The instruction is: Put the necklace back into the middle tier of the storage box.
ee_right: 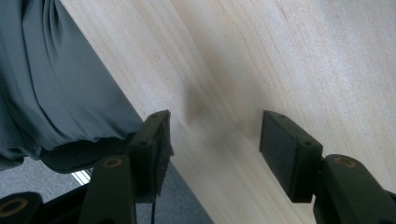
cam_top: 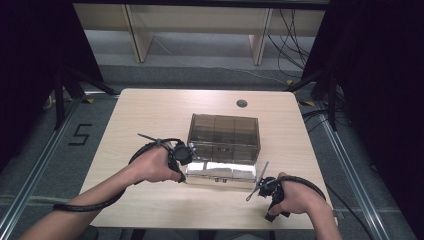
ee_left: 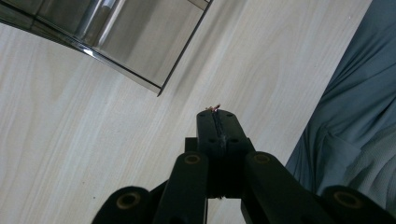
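A smoky see-through box [cam_top: 223, 135] with several compartments stands mid-table. Its shiny lid [cam_top: 220, 172] lies folded open toward me. My left gripper [cam_top: 180, 172] hangs at the lid's left corner, pointing down at the tabletop. In the left gripper view its jaws [ee_left: 217, 116] are shut tight, with a tiny reddish fleck at the tips, too small to identify. The lid's corner [ee_left: 140, 42] lies just beyond them. My right gripper [cam_top: 274, 212] is near the table's front edge, right of the lid. Its jaws [ee_right: 215, 140] stand open over bare wood, with nothing between them.
The light wooden table [cam_top: 150, 115] has a round cable hole [cam_top: 242, 103] behind the box. The person's grey clothing [ee_right: 51, 79] shows past the front edge. Dark stands and cables flank the table on the floor.
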### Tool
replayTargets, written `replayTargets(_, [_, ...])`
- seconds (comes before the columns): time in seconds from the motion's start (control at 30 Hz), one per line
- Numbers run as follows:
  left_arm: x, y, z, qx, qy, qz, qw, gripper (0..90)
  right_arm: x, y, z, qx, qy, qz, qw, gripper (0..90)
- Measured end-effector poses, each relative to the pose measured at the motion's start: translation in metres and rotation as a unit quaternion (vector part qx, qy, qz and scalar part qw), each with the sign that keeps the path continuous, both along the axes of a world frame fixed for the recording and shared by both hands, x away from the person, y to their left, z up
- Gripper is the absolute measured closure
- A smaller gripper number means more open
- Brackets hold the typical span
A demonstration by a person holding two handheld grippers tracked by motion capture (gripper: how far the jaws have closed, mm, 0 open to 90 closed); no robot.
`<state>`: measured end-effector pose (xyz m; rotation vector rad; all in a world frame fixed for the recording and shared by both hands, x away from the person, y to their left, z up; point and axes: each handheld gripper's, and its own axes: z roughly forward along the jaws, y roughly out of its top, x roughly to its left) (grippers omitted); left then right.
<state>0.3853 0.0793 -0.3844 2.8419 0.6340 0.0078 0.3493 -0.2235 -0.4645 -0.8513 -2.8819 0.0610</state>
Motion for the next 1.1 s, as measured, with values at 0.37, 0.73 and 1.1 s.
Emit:
replayTargets(0.37, [0.006,0.000,0.009,0.000,-0.004,0.004,1.0000,88.9,0.001,0.000,-0.001,0.004,0.000,0.009,0.9999,43.6])
replayTargets(0.73, [0.015,0.000,0.014,0.002,-0.001,0.011,0.9999,88.9,0.000,0.001,-0.002,-0.001,0.001,0.000,1.0000,43.4])
replayTargets(1.1, [0.022,-0.002,0.017,-0.002,-0.003,0.018,0.9998,88.9,0.000,0.000,-0.002,0.001,0.001,0.007,1.0000,43.2])
